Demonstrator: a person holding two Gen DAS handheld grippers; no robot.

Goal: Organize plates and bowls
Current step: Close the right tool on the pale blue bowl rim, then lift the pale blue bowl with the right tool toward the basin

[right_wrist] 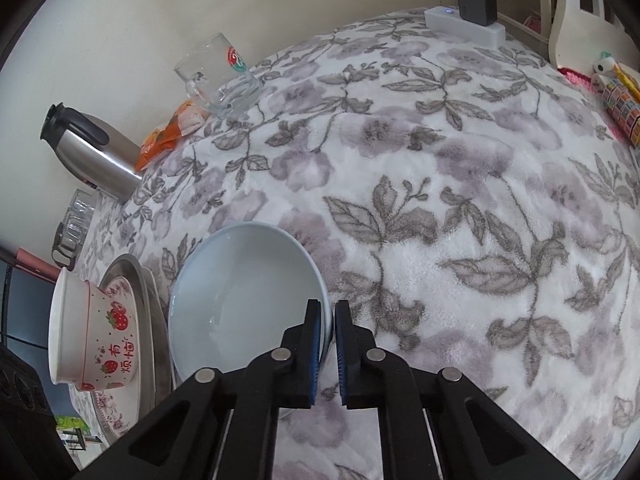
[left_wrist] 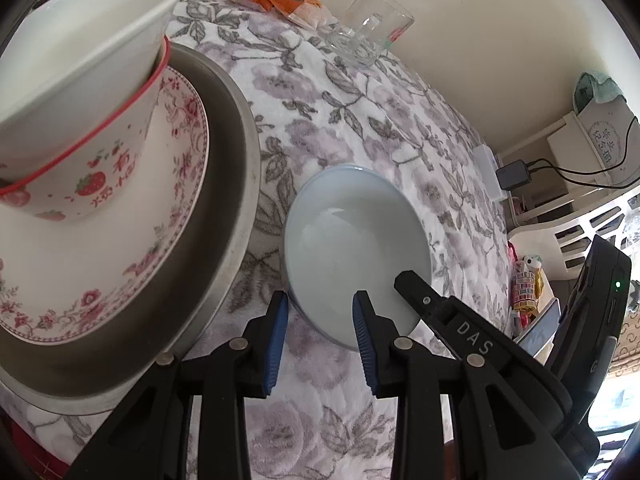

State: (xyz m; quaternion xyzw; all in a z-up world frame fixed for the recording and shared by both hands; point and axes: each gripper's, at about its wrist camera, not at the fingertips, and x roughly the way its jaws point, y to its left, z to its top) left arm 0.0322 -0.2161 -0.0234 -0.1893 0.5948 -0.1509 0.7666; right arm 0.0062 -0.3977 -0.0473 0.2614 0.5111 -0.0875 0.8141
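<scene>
A pale blue bowl (left_wrist: 352, 248) sits on the flowered tablecloth; it also shows in the right wrist view (right_wrist: 240, 296). My right gripper (right_wrist: 326, 316) is shut on the bowl's right rim, one finger inside and one outside; its black finger shows in the left wrist view (left_wrist: 416, 292). My left gripper (left_wrist: 320, 308) is open, straddling the bowl's near rim without gripping. To the left, a white bowl (left_wrist: 80, 44) is nested in a strawberry-printed bowl (left_wrist: 76, 160) on a rose-patterned plate (left_wrist: 120, 260) in a metal tray (left_wrist: 224, 200).
A glass mug (left_wrist: 368, 28) and an orange snack packet (left_wrist: 276, 0) lie at the table's far edge. A steel thermos (right_wrist: 92, 148) stands far left. A white power strip with a charger (right_wrist: 464, 20) is at the far right. A white rack (left_wrist: 580, 220) stands beside the table.
</scene>
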